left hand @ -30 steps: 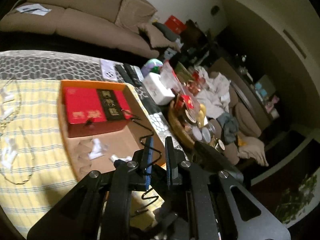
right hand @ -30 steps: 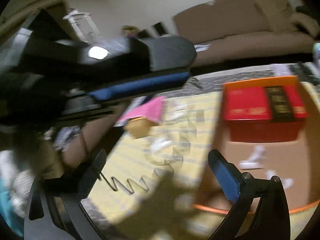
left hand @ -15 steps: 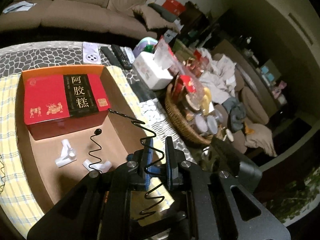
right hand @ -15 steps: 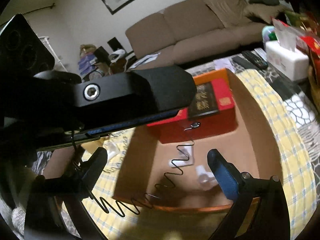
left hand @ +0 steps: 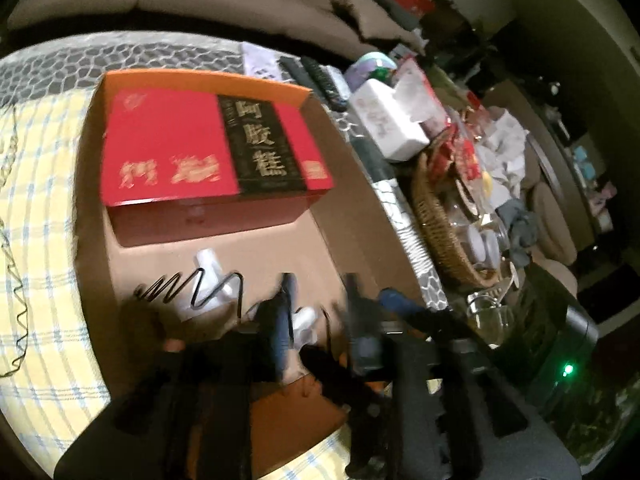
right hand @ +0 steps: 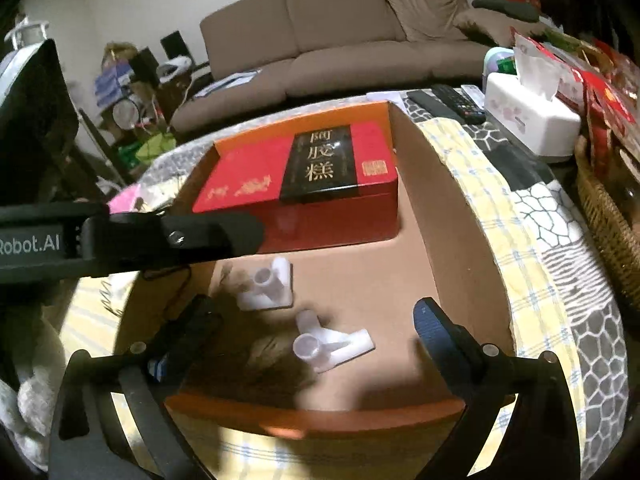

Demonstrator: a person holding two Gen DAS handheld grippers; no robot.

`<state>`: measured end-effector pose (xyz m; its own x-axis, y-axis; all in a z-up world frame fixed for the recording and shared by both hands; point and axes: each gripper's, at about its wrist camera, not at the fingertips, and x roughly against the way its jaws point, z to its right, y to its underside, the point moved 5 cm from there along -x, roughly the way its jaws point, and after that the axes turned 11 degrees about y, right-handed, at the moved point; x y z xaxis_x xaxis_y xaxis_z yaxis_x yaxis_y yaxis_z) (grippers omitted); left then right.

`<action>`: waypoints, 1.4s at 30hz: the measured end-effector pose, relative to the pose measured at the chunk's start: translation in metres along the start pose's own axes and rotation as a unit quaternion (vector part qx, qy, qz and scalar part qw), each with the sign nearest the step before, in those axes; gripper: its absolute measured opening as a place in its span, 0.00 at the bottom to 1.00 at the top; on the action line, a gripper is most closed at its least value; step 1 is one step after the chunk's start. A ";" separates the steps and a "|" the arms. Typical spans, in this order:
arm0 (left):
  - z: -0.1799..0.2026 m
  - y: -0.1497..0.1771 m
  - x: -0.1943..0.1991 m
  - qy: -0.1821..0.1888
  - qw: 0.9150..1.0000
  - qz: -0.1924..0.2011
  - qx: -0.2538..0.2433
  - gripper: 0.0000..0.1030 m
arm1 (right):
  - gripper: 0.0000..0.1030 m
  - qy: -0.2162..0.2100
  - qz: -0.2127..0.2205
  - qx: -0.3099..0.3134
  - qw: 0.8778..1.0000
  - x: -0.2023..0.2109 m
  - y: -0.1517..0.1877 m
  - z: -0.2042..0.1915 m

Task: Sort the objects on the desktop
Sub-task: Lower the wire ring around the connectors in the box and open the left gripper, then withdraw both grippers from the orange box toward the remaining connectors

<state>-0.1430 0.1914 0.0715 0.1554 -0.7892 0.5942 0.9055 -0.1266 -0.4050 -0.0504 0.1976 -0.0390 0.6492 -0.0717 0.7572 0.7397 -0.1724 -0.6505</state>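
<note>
- The wire spring (left hand: 192, 286) is seen lying on the floor of the cardboard tray (left hand: 352, 216), ahead of and to the left of the left gripper (left hand: 316, 308); its long axis is laid roughly crosswise to the line of the fingers, one end being drawn back toward the jaws.
- The left jaws have just been opening; they are shown partly apart, and no pad is seen pressed on the wire; the picture is blurred there, so it cannot be told whether the near end of the spring is still touched.
- The release of the spring into the tray is judged to be the step in hand.
- The right gripper (right hand: 316, 320) is held wide open above the near part of the tray; nothing is gripped by it.
- One white pipe connector (right hand: 330, 344) is found directly between and just ahead of the right jaws, its longest arm pointing toward the right finger; a second white connector (right hand: 268, 284) is set further ahead and slightly left.
- The red box (right hand: 300, 176) is placed well ahead of both pairs of jaws, at the far end of the tray; it is touched by neither.
- The spring is judged to be nearer the left hand.
</note>
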 end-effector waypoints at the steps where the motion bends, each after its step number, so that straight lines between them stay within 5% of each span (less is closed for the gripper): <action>1: -0.003 0.002 0.002 0.002 1.000 0.000 0.005 0.57 | 0.98 0.006 -0.001 0.001 1.000 -0.002 0.000 0.001; 2: -0.004 0.003 0.004 0.003 1.000 0.001 0.009 0.69 | 0.98 0.015 0.000 0.003 1.000 -0.003 -0.001 0.002; 6: -0.003 0.000 0.009 0.007 1.000 0.003 0.016 0.92 | 0.98 0.050 -0.004 0.007 0.999 -0.006 -0.002 0.011; 14: 0.017 -0.003 0.022 0.018 1.000 0.000 -0.008 0.94 | 0.98 0.075 -0.002 0.013 0.997 -0.004 -0.002 0.017; 23: 0.016 0.009 0.059 -0.007 0.999 0.021 -0.033 1.00 | 0.99 0.023 0.037 0.007 0.999 0.019 -0.017 -0.003; 28: -0.002 0.017 0.079 -0.045 0.998 0.018 -0.040 1.00 | 0.99 0.013 0.050 0.024 0.998 0.028 -0.021 -0.026; 42: -0.073 0.049 0.151 -0.078 0.996 0.042 0.001 1.00 | 0.99 -0.004 0.060 0.068 0.996 0.037 -0.024 -0.092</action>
<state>-0.1043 0.0228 0.0909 0.2903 -0.6936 0.6593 0.8877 -0.0621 -0.4562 -0.0607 0.1084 0.0106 0.7350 -0.0752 0.6739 0.6739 -0.0294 -0.7383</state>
